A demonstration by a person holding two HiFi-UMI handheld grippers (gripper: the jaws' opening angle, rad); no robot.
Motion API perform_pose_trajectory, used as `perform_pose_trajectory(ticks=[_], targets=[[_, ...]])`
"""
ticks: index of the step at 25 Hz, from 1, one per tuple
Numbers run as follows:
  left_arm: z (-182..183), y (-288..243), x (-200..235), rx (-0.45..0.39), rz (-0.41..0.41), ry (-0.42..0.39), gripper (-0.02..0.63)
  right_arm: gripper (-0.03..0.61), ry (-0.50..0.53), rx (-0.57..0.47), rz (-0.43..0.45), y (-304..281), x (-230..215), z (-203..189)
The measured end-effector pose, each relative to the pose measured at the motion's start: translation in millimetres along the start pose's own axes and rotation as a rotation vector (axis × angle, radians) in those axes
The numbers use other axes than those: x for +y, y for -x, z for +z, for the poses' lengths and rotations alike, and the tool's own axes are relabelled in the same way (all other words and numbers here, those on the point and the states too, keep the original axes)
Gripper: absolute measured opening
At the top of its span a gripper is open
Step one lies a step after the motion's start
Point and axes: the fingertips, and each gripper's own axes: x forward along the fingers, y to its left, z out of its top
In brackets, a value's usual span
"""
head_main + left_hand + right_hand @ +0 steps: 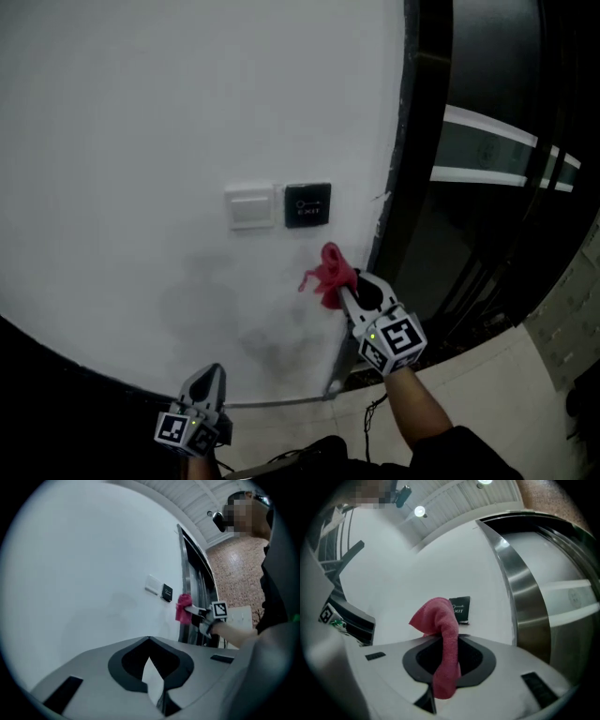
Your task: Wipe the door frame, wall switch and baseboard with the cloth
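On the wall [141,141], the switch [250,207] sits just left of the exit button [307,204], with the door frame [398,169] to their right. The cloth [328,275], in the right tool [352,287], lies below the button, just left of the frame. The left tool [210,375] is nearer, at lower left.

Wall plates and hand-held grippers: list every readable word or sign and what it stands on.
"XIT", on the black plate; its start is hidden behind the pink cloth.
Script line above it: too blurred to read.
White switch: no text.
Marker cubes: square patterns, no words.
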Motion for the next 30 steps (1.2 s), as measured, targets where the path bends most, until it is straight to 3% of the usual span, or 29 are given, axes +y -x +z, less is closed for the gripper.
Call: perform_pose_trajectory(ticks=[4,7,16,21,25,28,30], targets=[[-2,17,12,-0.029,0.06,-0.002,-0.002,0.062,-0.166,0.022,-0.009,52,18,-61],[2,15,11,-0.051,0.061,-0.019,-0.003,0.062,-0.193,0.055,-0.041,69,9,-83],[-5,1,-25,-0.007,-0.074,-0.035,-0.003,0.063,-0.154,0.072,-0.116,99,-12,-78],[-14,-3,-30,0.044,-0.09,-0.066,-0.003,0.063,-0.153,0.049,-0.109,107,-9,-71],[-7,-5,-20,0.057,-0.068,-0.096,-0.003,0.063,-0.032,0.055,-0.14,102,-22,-59],[-1,-2,-17,0.035,-0.06,-0.092,-0.003,0.063,0.212,0.105,-0.229,97,-53,-35],[-6,-3,-21,0.064,-0.055,-0.132,-0.003,0.063,0.405,0.135,-0.31,95,-80,-8]])
